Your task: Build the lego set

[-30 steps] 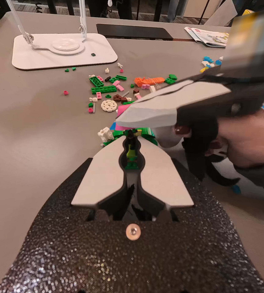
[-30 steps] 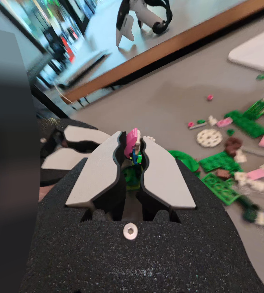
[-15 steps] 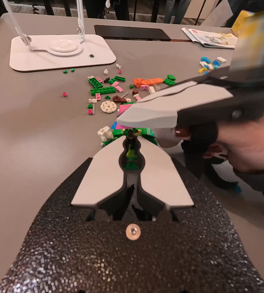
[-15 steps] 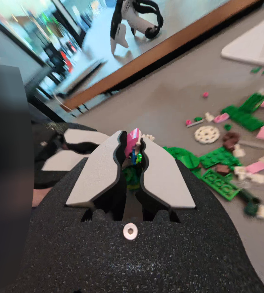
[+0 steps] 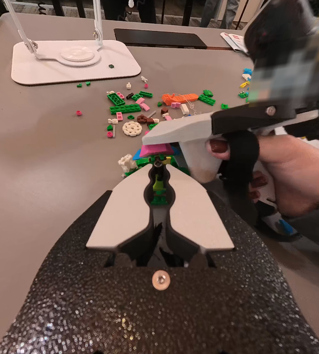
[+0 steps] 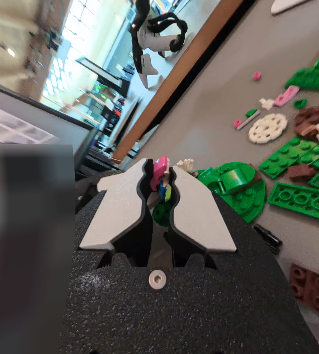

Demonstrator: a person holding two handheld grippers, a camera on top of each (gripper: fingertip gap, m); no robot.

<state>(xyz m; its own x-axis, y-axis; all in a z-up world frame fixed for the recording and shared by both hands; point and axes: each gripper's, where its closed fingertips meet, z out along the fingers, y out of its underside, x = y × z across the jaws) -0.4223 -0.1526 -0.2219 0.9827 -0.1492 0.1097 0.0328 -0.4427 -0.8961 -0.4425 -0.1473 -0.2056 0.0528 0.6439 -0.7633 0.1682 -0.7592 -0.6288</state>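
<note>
A small lego build [image 5: 158, 186] with a lime and green stem stands on the grey table [image 5: 40, 162]. My left gripper [image 5: 159, 166] is shut on this stem. A pink flower piece [image 5: 155, 150] sits on top of the stem, with blue and green parts under it. My right gripper [image 5: 154, 141] reaches in from the right, held by a hand [image 5: 292, 172], and is shut on the pink piece. In the right wrist view the right gripper [image 6: 160, 166] pinches the pink piece [image 6: 158, 172], with a green round base [image 6: 237, 183] just to its right.
Loose green, pink, white and brown lego pieces [image 5: 128, 109] lie behind the build, with an orange brick separator [image 5: 179, 98] and a white round plate [image 5: 132, 128]. A white stand base [image 5: 74, 61] stands at the back left. Brown bricks [image 6: 313, 287] lie near the right gripper.
My right gripper has rolled and pulled to the right, so more of the pink piece shows in the left wrist view. My left gripper has stayed shut on the stem.
</note>
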